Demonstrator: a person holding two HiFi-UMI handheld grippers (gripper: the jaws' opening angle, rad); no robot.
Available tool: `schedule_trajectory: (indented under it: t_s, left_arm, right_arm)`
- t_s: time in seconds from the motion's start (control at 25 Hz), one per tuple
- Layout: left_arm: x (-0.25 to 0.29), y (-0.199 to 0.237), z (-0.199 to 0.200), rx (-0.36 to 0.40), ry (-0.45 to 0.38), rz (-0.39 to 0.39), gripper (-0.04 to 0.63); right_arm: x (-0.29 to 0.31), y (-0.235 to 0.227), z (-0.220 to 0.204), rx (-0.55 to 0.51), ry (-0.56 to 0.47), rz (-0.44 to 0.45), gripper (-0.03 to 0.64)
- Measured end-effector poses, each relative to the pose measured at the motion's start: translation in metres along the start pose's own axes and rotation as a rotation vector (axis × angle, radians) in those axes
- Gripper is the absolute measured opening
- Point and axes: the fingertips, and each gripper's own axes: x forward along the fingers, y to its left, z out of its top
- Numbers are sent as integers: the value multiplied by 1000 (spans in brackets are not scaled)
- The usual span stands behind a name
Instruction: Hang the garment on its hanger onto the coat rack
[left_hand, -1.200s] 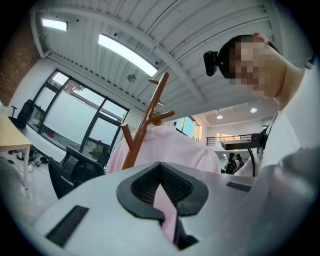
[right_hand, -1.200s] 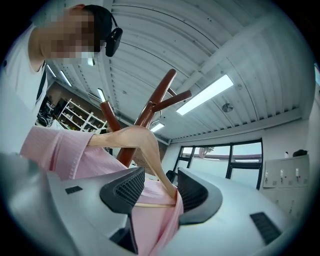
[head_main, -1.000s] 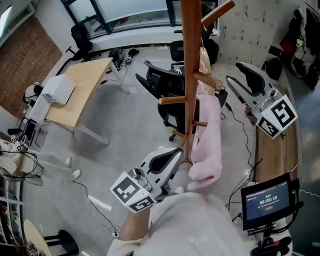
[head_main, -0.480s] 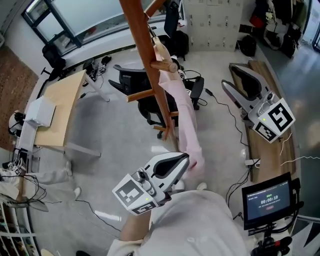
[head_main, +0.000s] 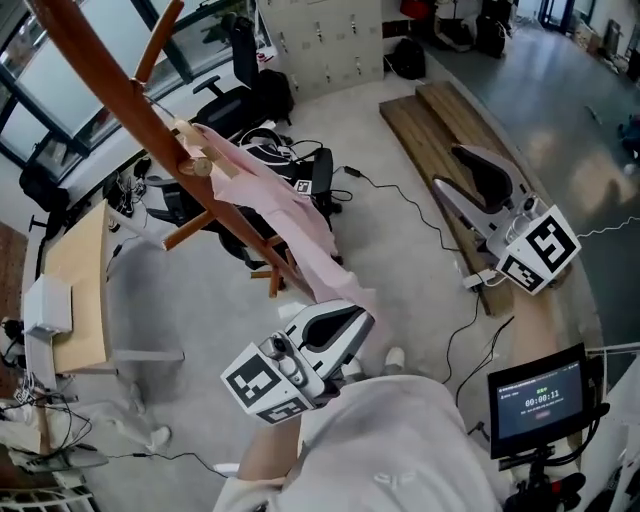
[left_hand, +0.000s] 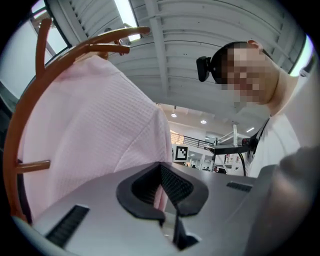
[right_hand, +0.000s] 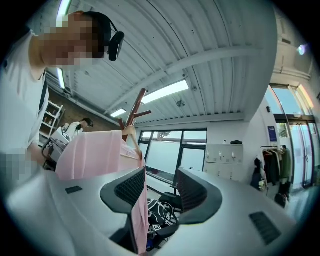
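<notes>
A pink garment (head_main: 285, 215) hangs from a peg high on the brown wooden coat rack (head_main: 120, 90) and drapes down towards me. Its pale hanger (head_main: 188, 130) shows at the top, next to the peg. My left gripper (head_main: 357, 318) is at the garment's lower end, shut on a fold of the pink cloth (left_hand: 95, 135). A strip of it shows between the pads of the left gripper (left_hand: 161, 174). My right gripper (head_main: 462, 182) stands open well to the right, away from the rack. In the right gripper view its jaws (right_hand: 160, 185) hold nothing, and the garment (right_hand: 95, 152) hangs beyond them.
Black office chairs (head_main: 300, 175) stand behind the rack's base. A wooden desk (head_main: 75, 290) is at the left and a long wooden bench (head_main: 450, 130) at the right. Cables (head_main: 470, 320) run over the grey floor. A timer screen (head_main: 540, 400) is at the lower right.
The head view has swung, so the rack now slants across the upper left. The left gripper stays at the garment's lower end. The right gripper sits slightly lower in view.
</notes>
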Motion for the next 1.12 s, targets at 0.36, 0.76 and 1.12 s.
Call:
schedule_trajectory:
  t_s: [0.36, 0.76, 1.12]
  left_arm:
    - [42, -7, -14, -15, 63, -56, 6]
    - [99, -21, -44, -54, 170, -165, 5]
    - [134, -34, -88, -63, 254, -306, 5]
  right_arm:
    - [-84, 1, -6, 74, 35, -189, 189]
    - [-144, 12, -34, 150, 97, -374, 189]
    - [-172, 27, -68, 167, 112, -525, 186]
